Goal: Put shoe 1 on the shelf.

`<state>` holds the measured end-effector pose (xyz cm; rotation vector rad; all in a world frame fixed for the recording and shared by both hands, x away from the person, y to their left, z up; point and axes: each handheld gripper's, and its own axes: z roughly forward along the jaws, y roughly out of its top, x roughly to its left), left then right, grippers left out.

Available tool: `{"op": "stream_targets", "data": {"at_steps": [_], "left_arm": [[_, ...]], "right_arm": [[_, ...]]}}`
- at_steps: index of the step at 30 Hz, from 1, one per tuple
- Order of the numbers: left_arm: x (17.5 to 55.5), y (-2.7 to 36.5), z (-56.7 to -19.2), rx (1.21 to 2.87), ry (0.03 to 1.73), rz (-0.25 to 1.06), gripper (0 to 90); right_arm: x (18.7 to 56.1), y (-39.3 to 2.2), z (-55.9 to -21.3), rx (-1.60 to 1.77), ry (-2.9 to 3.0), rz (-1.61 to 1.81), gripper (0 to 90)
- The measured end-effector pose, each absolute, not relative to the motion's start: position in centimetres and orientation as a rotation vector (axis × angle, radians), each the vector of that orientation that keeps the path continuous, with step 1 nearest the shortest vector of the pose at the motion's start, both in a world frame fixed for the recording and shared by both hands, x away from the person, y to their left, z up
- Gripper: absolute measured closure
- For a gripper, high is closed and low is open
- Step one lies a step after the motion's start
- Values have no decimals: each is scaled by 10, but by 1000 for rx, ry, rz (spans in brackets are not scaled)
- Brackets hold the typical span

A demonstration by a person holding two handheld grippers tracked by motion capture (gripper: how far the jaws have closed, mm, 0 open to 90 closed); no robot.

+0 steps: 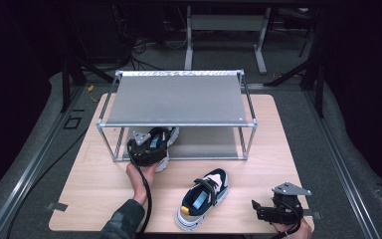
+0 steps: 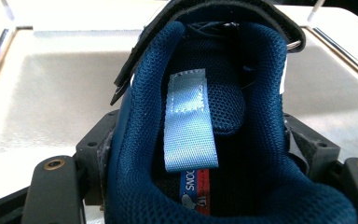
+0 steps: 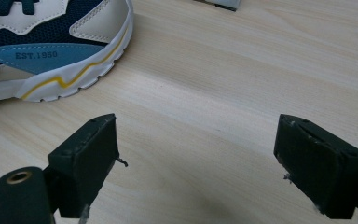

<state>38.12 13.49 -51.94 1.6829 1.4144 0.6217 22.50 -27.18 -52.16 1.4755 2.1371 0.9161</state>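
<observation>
the shoe in my left jaws [image 1: 151, 145] is navy mesh inside [image 2: 242, 93], with a light blue heel loop and a red and blue label under it. the second shoe [image 1: 203, 196], near the bench's [image 1: 94, 184] front edge, is navy and white, with a yellow stripe along its white sole. my right jaws [image 3: 198, 163] are black; the bench is pale wood grain, the rack [image 1: 179, 99] grey metal.

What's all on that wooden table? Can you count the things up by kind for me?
Shoes: 2, one held at the rack's lower shelf, one loose on the table
Metal racks: 1
Hand-held grippers: 2, the left gripper and the right gripper
Total: 5
</observation>
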Motion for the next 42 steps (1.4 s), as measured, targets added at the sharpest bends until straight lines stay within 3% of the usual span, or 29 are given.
{"op": "stream_targets", "data": {"at_steps": [12, 15, 17, 21, 29, 32, 34, 39, 42], "left_arm": [[410, 111, -535, 1689, 1502, 711, 232], [413, 111, -535, 1705, 1483, 672, 195], [408, 114, -531, 1699, 1442, 642, 110], [390, 123, -520, 1692, 1396, 675, 95], [353, 148, -520, 1726, 1298, 605, 154], [352, 151, -527, 1734, 1302, 576, 225], [353, 151, -531, 1743, 1309, 574, 347], [356, 141, -539, 1689, 1355, 591, 435], [360, 134, -541, 1671, 1376, 608, 442]], "right_arm": [[226, -268, -519, 1459, 2148, 919, 131], [225, -267, -520, 1449, 2144, 929, 130], [223, -267, -519, 1456, 2149, 925, 130], [221, -268, -520, 1455, 2150, 940, 131], [218, -269, -524, 1469, 2124, 965, 133], [219, -268, -523, 1469, 2139, 970, 134], [219, -268, -523, 1464, 2142, 979, 135], [219, -266, -524, 1470, 2139, 978, 135], [219, -266, -523, 1469, 2132, 989, 136]]}}
